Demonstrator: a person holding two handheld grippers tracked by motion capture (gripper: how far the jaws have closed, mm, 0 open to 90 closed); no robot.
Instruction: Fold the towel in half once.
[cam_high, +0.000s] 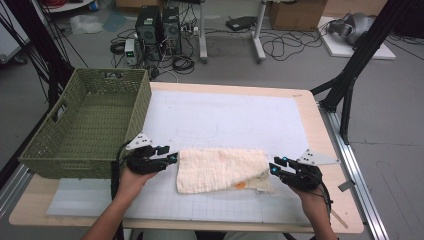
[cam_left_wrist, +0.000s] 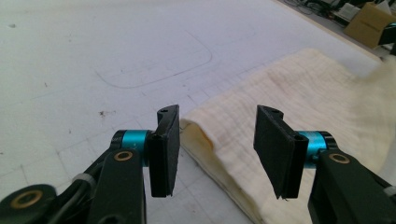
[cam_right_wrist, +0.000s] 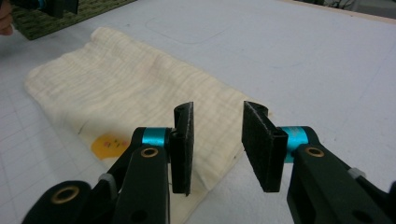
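Both hands came in over the table's (cam_high: 330, 150) near edge. Left gripper (cam_high: 169, 156) and right gripper (cam_high: 276, 166) stood with jaws parted, pads off the folded cream cloth (cam_high: 222, 169), one at each short end. That cloth lay flat near the near edge, midway along it. To fold it again neatly, each gripper would probably need to pinch matching corners together and lift evenly. At the far left corner, the green woven basket (cam_high: 50, 150) held nothing visible.
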